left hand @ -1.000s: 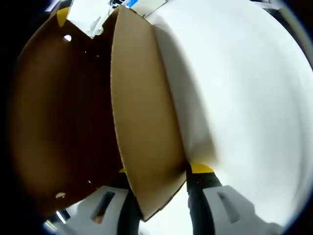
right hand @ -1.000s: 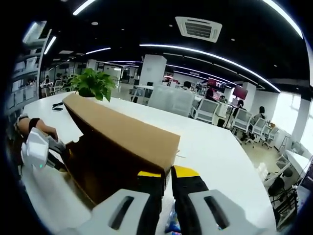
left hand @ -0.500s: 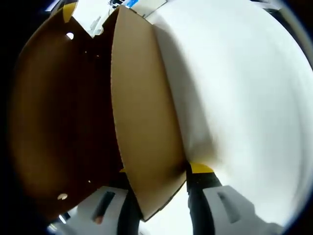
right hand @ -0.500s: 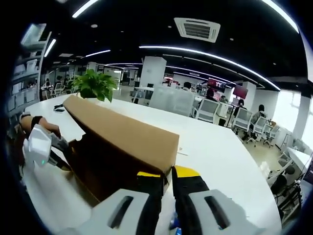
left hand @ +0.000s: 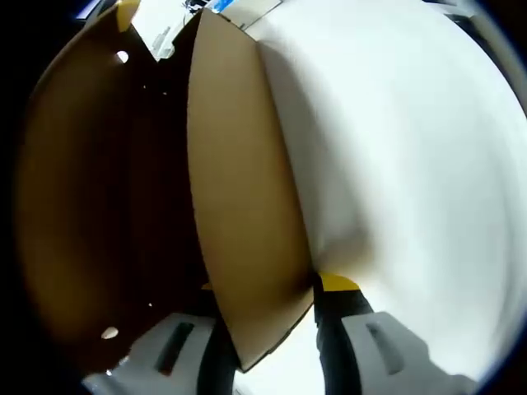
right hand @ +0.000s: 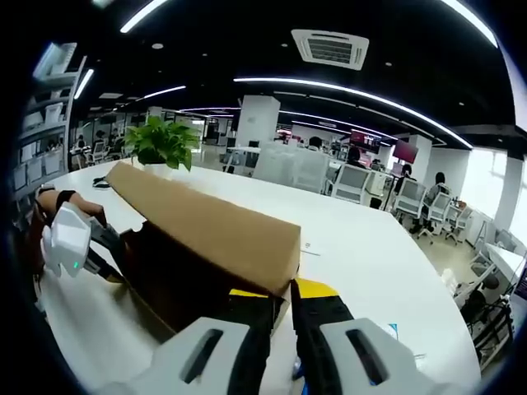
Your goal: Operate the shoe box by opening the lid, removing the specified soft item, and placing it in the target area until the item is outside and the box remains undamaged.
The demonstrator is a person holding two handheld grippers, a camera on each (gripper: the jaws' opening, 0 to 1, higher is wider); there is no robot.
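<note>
Right now you have both grippers pinching the cardboard of the shoe box (right hand: 189, 247), which sits on the white tabletop (left hand: 412, 164) with a far edge of the table behind it and a green plant (right hand: 162, 141) near that edge. Your left gripper (left hand: 268, 321) is clamped on a brown flap (left hand: 239, 214) at its near corner. Your right gripper (right hand: 276, 309) is clamped on the front edge of the lid (right hand: 214, 222), which is lifted a little at that corner. In the right gripper view you can see your other gripper holding the far end of the box. Be careful: if you pull the two ends different ways, the thin cardboard could bend or rip where the jaws bite it. If you lift too fast, the whole box could come up off the tabletop or slide toward its edge. I cannot see the soft item; the inside of the box is dark, so I think it is not out yet.
</note>
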